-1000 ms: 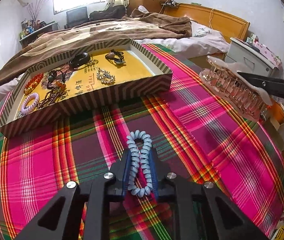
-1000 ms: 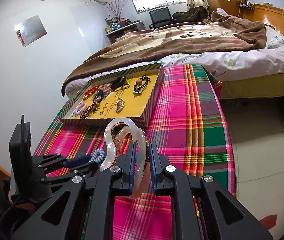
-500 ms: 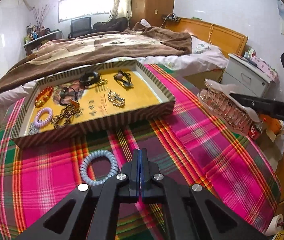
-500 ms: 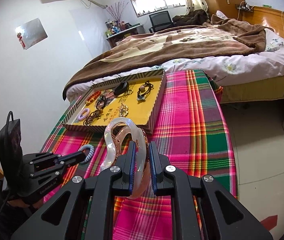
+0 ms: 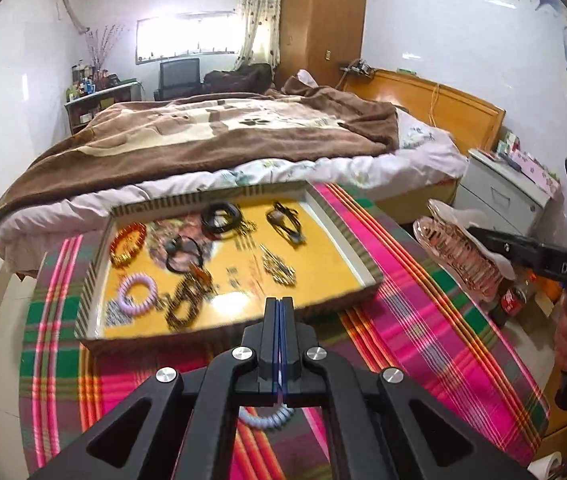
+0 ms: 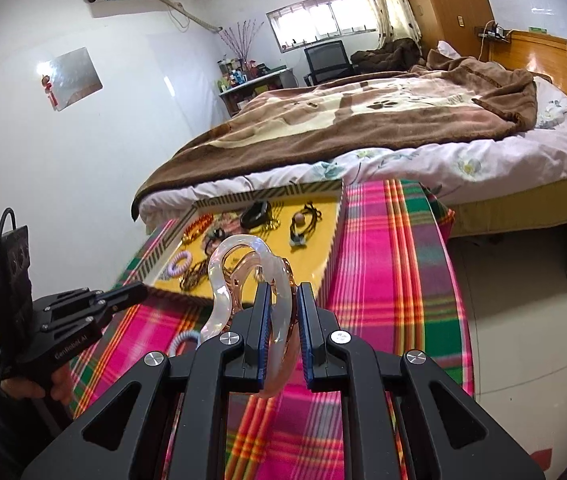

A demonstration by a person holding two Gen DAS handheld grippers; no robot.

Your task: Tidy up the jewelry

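The right claw (image 6: pixel 281 314) pinches the hair clip (image 6: pixel 243 276), long axis crosswise, teeth down; left claw (image 5: pixel 280 312) pressed together, empty.

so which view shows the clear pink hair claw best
Left wrist view: the hair claw is side-on, its teeth visible, held in the right gripper. Right wrist view shows it end-on, partly hidden between the gripper's fingers.

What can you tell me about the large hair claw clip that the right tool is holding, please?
The hair claw clip is big, translucent and glossy, pale pink to clear, and looks like plastic. It has two curved, looping shells and a row of long interlocking teeth, seen from the left wrist view. The teeth look closed. The right tool grips one curved arm between its blue-edged pads, holding the clip in the air above the plaid cloth, near the tray but outside it. Nothing else touches it.
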